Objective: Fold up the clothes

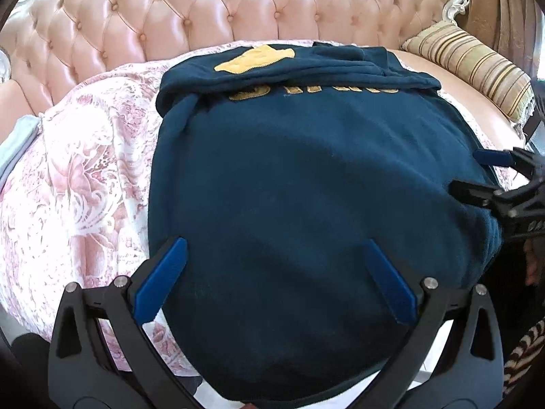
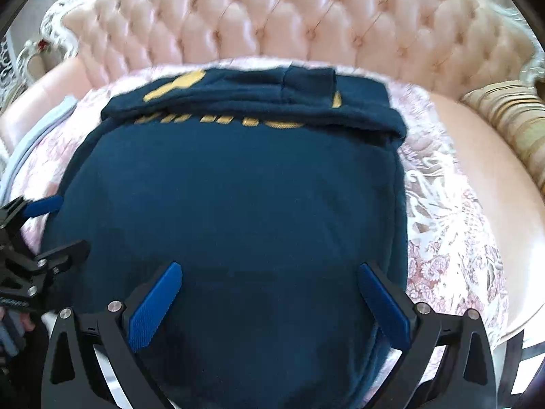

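Observation:
A navy sweatshirt (image 1: 306,187) (image 2: 238,197) with yellow lettering lies on the sofa seat. Its top part is folded down into a thick band showing a yellow patch (image 1: 255,58). The lower hem hangs over the seat's front edge. In its own view, my left gripper (image 1: 274,247) is open just above the lower left part of the cloth, with nothing between its blue pads. My right gripper (image 2: 269,269) is open too, over the lower right part. Each gripper shows at the other view's edge, the right gripper (image 1: 465,171) and the left gripper (image 2: 75,224), by the garment's sides.
A pink floral throw (image 1: 85,187) (image 2: 453,231) covers the seat under the sweatshirt. The tufted pink backrest (image 1: 204,10) rises behind. A striped cushion (image 1: 477,68) (image 2: 511,119) lies at the right end and a pale blue cloth (image 1: 17,143) at the left.

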